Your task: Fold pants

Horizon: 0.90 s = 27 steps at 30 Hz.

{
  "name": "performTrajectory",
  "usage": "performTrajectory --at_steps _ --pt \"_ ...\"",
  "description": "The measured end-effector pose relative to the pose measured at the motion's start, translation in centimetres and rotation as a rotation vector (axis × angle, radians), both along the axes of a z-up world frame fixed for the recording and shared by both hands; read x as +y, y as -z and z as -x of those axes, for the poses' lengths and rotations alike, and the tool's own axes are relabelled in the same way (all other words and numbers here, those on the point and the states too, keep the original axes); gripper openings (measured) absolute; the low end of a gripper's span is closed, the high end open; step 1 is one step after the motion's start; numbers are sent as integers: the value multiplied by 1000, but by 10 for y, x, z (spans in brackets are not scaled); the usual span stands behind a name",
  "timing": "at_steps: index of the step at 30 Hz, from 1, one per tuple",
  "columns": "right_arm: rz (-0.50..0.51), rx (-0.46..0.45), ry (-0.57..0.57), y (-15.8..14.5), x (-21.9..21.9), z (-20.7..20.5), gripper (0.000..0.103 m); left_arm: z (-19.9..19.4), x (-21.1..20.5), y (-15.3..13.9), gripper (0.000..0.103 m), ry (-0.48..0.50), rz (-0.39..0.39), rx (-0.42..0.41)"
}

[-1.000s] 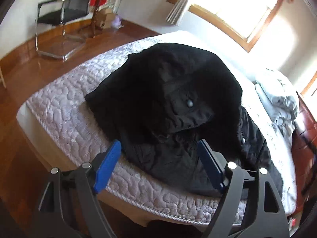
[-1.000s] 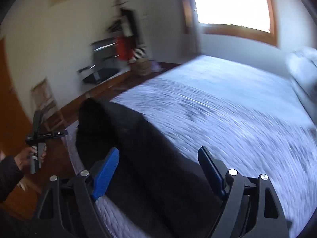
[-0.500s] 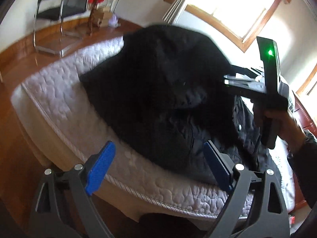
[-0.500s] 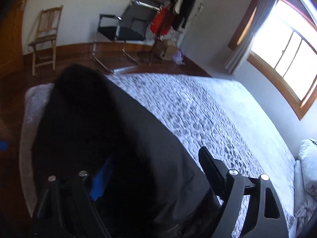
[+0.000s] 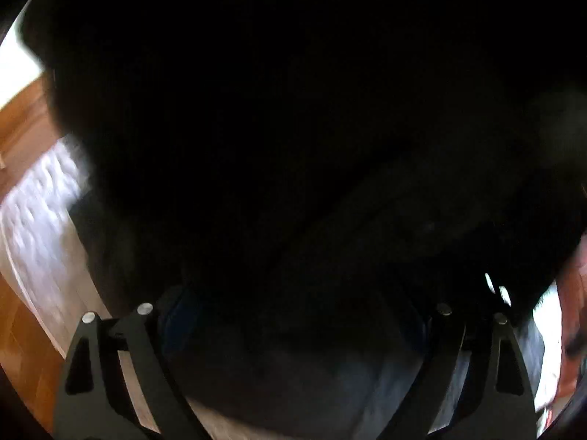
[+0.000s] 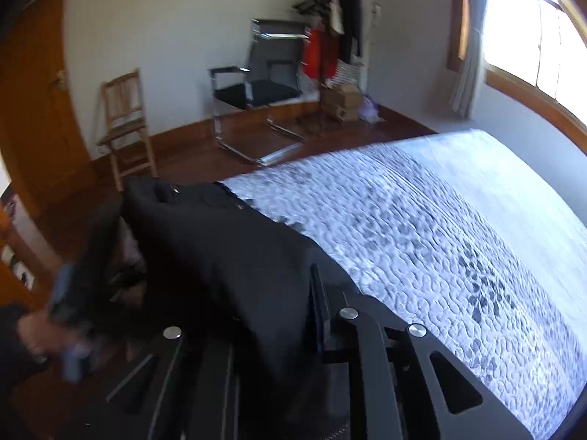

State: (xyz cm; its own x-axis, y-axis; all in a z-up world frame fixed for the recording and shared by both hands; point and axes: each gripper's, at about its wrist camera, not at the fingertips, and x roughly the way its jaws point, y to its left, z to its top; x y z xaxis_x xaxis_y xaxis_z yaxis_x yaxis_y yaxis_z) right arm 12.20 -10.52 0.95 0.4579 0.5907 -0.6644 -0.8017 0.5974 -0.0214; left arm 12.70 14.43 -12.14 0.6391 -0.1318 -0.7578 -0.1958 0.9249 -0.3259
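The black pants (image 5: 293, 128) fill almost the whole left wrist view, hanging right in front of the camera. My left gripper (image 5: 293, 315) stands wide open, its blue pads half hidden behind the cloth. In the right wrist view my right gripper (image 6: 271, 315) is shut on the black pants (image 6: 220, 242), which stretch away from it over the near corner of the bed. The hand holding the left gripper (image 6: 69, 315) shows blurred at the lower left there.
A quilted white mattress (image 6: 422, 227) spreads to the right. A wooden folding chair (image 6: 124, 124), a black office chair (image 6: 264, 88) and a coat rack with boxes (image 6: 337, 73) stand by the far wall. A wooden floor (image 5: 22, 132) lies left of the bed.
My right gripper has shut on the pants and lifted them. The cloth has swung up close and now covers the left wrist view. My left gripper stays open.
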Motion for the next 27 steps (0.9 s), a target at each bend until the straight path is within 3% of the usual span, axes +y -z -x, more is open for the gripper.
performTrajectory --at_steps 4,6,8,11,14,16,17,20,22,24,27 --pt "22 16 -95 10 13 25 15 -9 25 -24 91 -82 -129 -51" --pt "51 25 -136 24 24 36 15 0 40 -31 90 -110 -150 -55" --pt "72 52 -175 43 34 48 15 18 58 -32 91 -139 -182 -27" --pt "112 102 -209 78 50 58 15 51 81 -29 90 -216 -295 44" --pt "171 143 -227 115 63 66 15 89 100 -33 90 -310 -351 55" --pt "179 182 -220 131 66 67 15 109 105 -42 90 -381 -329 25" --pt "173 195 -216 135 66 67 18 119 105 -50 90 -407 -278 -30" --pt "129 231 -197 132 56 70 48 124 99 -77 90 -405 -131 -163" --pt "94 223 -183 120 42 76 52 115 78 -85 90 -349 -59 -216" --pt "40 236 -120 104 9 87 60 97 55 -87 91 -279 -40 -239" --pt "-54 263 -6 86 -58 102 62 67 4 -76 91 -138 -106 -196"
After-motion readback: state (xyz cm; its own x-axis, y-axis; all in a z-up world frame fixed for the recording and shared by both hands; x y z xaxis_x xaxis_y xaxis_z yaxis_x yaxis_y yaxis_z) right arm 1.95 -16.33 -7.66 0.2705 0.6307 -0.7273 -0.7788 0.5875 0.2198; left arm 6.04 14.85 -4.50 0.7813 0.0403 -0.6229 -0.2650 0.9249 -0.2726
